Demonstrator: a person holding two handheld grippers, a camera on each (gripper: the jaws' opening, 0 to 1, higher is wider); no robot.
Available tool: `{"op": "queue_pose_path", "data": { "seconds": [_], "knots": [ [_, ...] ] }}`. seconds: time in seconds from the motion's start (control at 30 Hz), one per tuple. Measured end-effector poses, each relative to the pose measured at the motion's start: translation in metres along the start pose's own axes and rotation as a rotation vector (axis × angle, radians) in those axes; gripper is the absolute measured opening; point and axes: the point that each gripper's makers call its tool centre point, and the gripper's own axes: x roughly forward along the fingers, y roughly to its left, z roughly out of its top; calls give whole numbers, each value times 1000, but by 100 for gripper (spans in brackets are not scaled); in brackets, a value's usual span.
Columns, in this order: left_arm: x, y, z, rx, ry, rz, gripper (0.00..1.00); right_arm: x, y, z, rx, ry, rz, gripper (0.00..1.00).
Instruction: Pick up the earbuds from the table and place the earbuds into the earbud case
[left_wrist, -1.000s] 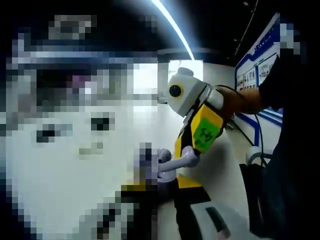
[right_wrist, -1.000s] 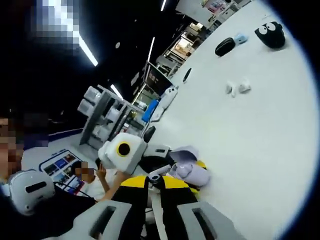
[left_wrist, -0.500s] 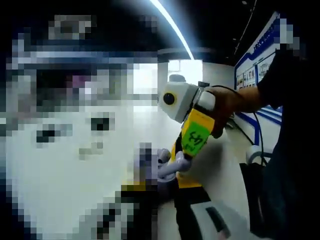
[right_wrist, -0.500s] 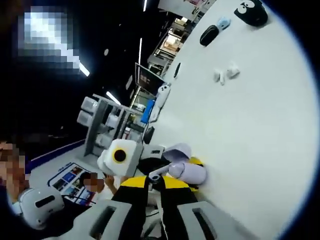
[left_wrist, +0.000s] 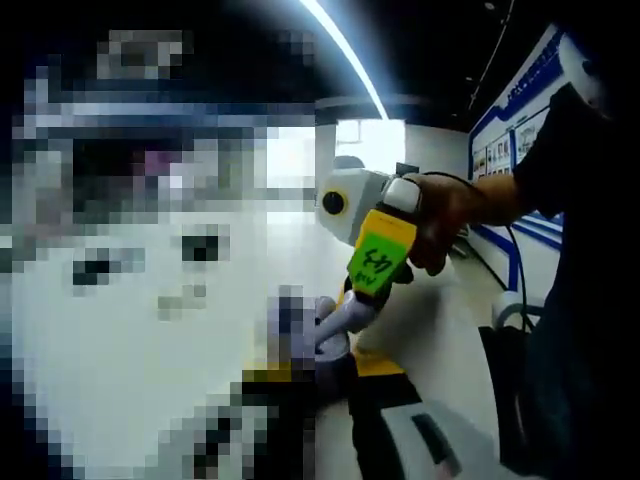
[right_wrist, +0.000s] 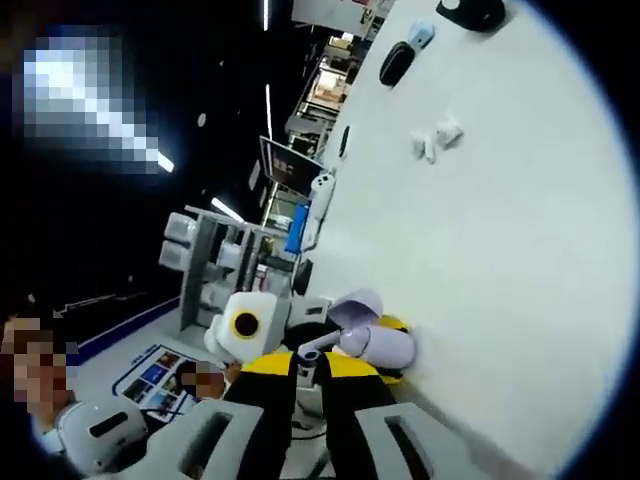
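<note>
Change: in the left gripper view we see the right gripper (left_wrist: 335, 325) lower and rolled more toward the left of the frame than half a second ago, its yellow body now pointing down at the case; in the right gripper view the whole table scene has slid toward the top of the frame, which we take as the camera turning.
Earbuds: two small white earbuds (right_wrist: 437, 139) lie close together on the white table (right_wrist: 520, 260), upper right of the right gripper view, well apart from both grippers.
Earbud case: a lilac earbud case (right_wrist: 375, 340) with its lid up sits at lower centre of the right gripper view, just above the jaws; in the left gripper view it shows at lower centre, partly blurred.
Right gripper: a hand (left_wrist: 440, 215) holds it; whether its jaws are spread or pressed together we cannot tell.
Left gripper: the left gripper (right_wrist: 300, 330) appears beside the case in the right gripper view; we cannot tell how its jaws stand.
Further off: a black pouch (right_wrist: 396, 62) and a round black object (right_wrist: 470, 12) lie at the table's far end, top of the frame.
</note>
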Motion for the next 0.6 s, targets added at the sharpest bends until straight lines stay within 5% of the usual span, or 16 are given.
{"op": "queue_pose_path", "data": {
  "seconds": [0.6],
  "knots": [
    [-1,0,0,6,0,1,19,3,-2,-2,119,25,12,10]
  ]
}}
